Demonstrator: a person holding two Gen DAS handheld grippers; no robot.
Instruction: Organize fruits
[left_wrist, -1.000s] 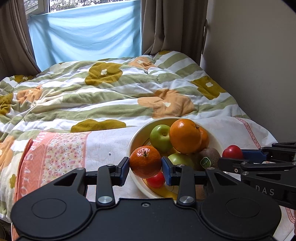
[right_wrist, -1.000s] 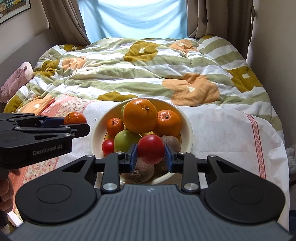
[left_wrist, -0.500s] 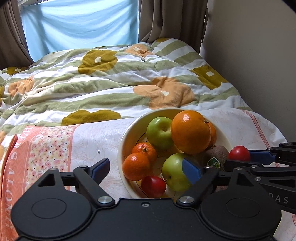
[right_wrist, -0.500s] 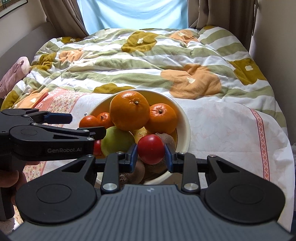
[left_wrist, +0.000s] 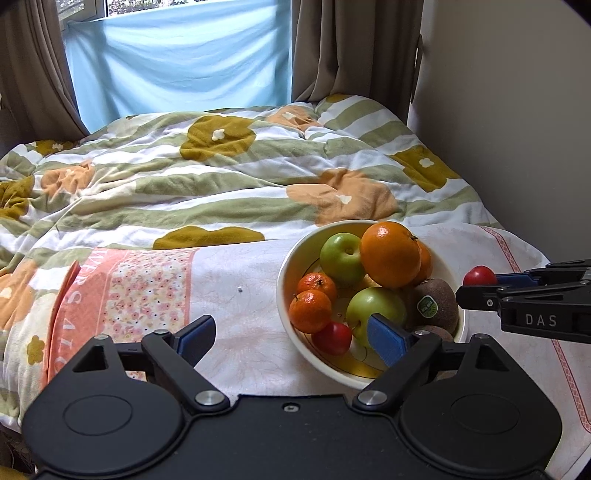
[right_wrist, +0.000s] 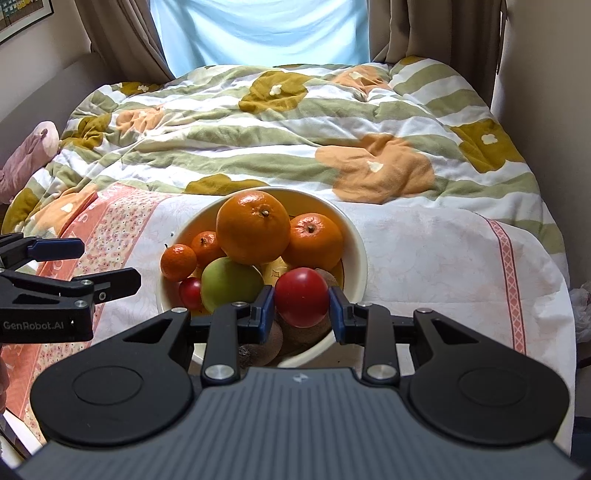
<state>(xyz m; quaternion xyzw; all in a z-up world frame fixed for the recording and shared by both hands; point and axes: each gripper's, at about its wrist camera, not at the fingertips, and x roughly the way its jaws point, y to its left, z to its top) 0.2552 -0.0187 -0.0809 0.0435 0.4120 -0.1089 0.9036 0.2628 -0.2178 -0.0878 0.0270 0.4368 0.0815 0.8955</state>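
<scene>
Fruit fills a round cream bowl (right_wrist: 356, 254) with a yellow inside, set on a white cloth (left_wrist: 236, 273) with a pink flowered band over the bed's quilt (left_wrist: 207, 184). In the bowl lie a big dimpled orange (right_wrist: 253, 227), a smaller one (right_wrist: 313, 240), two tangerines (left_wrist: 310, 311) at the left rim, two smooth green apples (left_wrist: 341, 257), a small red fruit (left_wrist: 332, 338) and fuzzy brown kiwis (left_wrist: 436, 302); one kiwi bears a green sticker, too small to read.

Right gripper (right_wrist: 302, 308) clamps a glossy red tomato (right_wrist: 301, 295) between its blue pads, just above the bowl's near side. Left gripper (left_wrist: 291, 334) holds nothing; its jaws are opening wide, one blue pad over the cloth, the other over the bowl's near edge by an apple.

"GenRobot.AI" is printed on the left gripper's side, "DAS" on the right's.
</scene>
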